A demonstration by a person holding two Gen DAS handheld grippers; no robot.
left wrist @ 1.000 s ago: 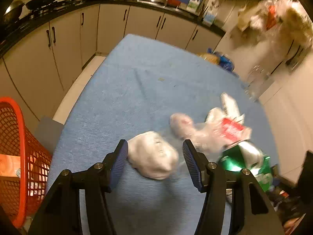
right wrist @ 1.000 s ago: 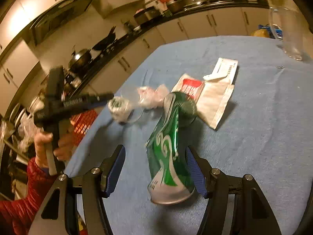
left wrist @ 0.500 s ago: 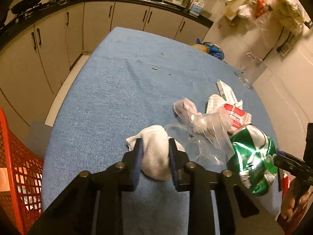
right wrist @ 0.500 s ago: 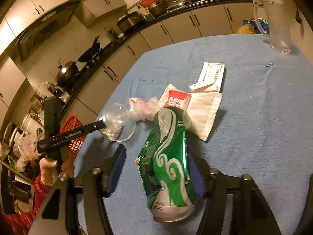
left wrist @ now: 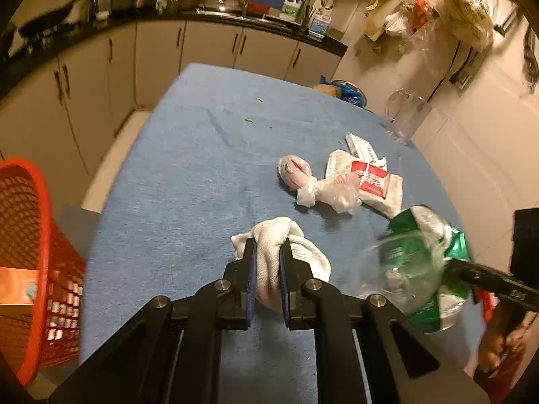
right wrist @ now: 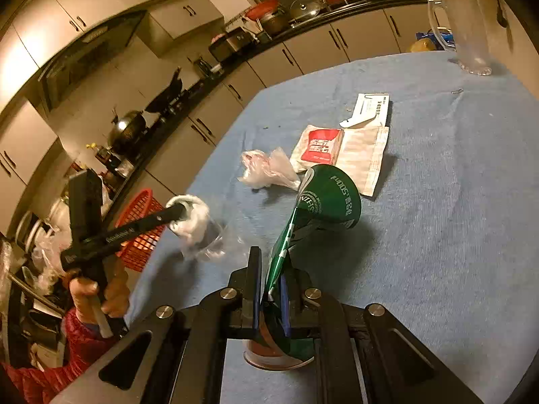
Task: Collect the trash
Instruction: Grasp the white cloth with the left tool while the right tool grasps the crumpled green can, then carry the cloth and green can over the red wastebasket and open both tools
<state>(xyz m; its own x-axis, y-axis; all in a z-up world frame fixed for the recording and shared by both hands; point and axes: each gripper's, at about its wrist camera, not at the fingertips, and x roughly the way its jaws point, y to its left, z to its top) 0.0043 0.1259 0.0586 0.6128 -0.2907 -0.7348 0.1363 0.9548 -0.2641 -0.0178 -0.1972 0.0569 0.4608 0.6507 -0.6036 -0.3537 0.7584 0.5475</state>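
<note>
Pinching both already: your left gripper (left wrist: pixel 267 274) is squeezed on the white tissue wad (left wrist: pixel 286 256), your right gripper (right wrist: pixel 271 298) crushing the green can (right wrist: pixel 316 208) flat. The red mesh basket (left wrist: pixel 30 235) sits off the table's left edge, nearer your left hand, so the tissue probably goes first.

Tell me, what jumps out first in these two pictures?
Two black grippers have clamped trash over a blue-covered table: the left gripper pinches a white crumpled wad, and the right gripper squeezes a green can flat. Behind them lie a knotted plastic bag and a red-labelled packet; an orange mesh basket waits at the left.
</note>
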